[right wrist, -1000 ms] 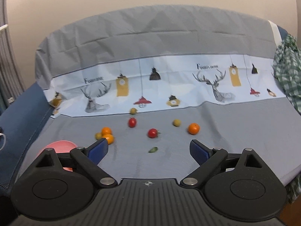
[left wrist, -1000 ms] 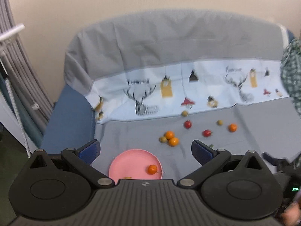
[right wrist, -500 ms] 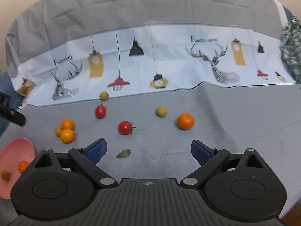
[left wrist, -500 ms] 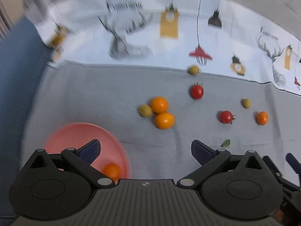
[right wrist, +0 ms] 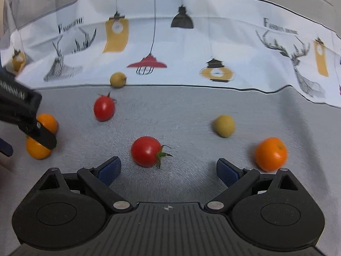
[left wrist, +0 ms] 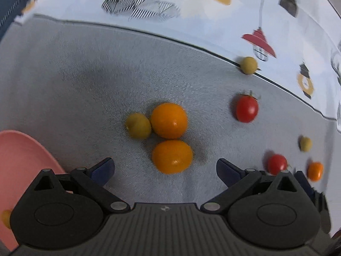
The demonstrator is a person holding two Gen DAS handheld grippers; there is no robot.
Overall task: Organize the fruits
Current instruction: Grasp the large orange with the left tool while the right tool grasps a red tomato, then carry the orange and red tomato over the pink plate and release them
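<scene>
**Two open grippers over scattered fruit on a grey cloth**

The left gripper (left wrist: 165,169) hung low over a grey cloth (left wrist: 74,81) with its blue-tipped fingers spread wide and holding nothing. Just ahead of the gap between them lay an orange (left wrist: 172,156). A second orange (left wrist: 169,121) touched it on the far side, and a small yellow-green fruit (left wrist: 138,125) pressed against that one's left. A pink plate (left wrist: 23,160) sat at the left edge, partly hidden behind the gripper body. Farther right lay a red tomato (left wrist: 247,108) and another yellow-green fruit (left wrist: 248,65) on the seam of a pale printed band (left wrist: 191,17).

The right gripper (right wrist: 168,171) was also wide open and empty. A red tomato with a green stem (right wrist: 147,154) lay just ahead of its fingers, nearer the left one. A lone orange (right wrist: 270,154) sat to the right beside the right finger, with a yellow-green fruit (right wrist: 223,125) beyond it. The left gripper's black arm showed at the far left, over the paired oranges.
</scene>
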